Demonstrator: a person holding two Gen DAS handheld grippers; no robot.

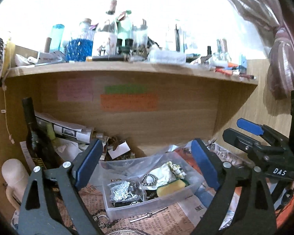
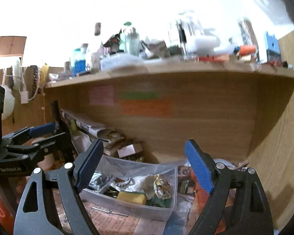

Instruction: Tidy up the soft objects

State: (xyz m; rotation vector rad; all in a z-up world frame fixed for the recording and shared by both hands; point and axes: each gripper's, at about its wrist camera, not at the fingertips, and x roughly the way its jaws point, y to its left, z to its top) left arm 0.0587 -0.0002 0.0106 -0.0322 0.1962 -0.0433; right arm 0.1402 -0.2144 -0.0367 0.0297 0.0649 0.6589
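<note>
Both the left gripper (image 1: pixel 147 162) and right gripper (image 2: pixel 145 164) are hovering wide apart and empty over the clear plastic bin (image 2: pixel 166 208), lining up for the yellow sponge (image 2: pixel 131 196) lying inside it, which wants a gentle squeeze.

"DAS" in white on right gripper (image 1: pixel 245 135) body | "GenRobot.AI" in white on left gripper (image 2: pixel 40 135) body | sticky notes (image 1: pixel 128 99), newspaper (image 1: pixel 166 218) print: illegible
</note>
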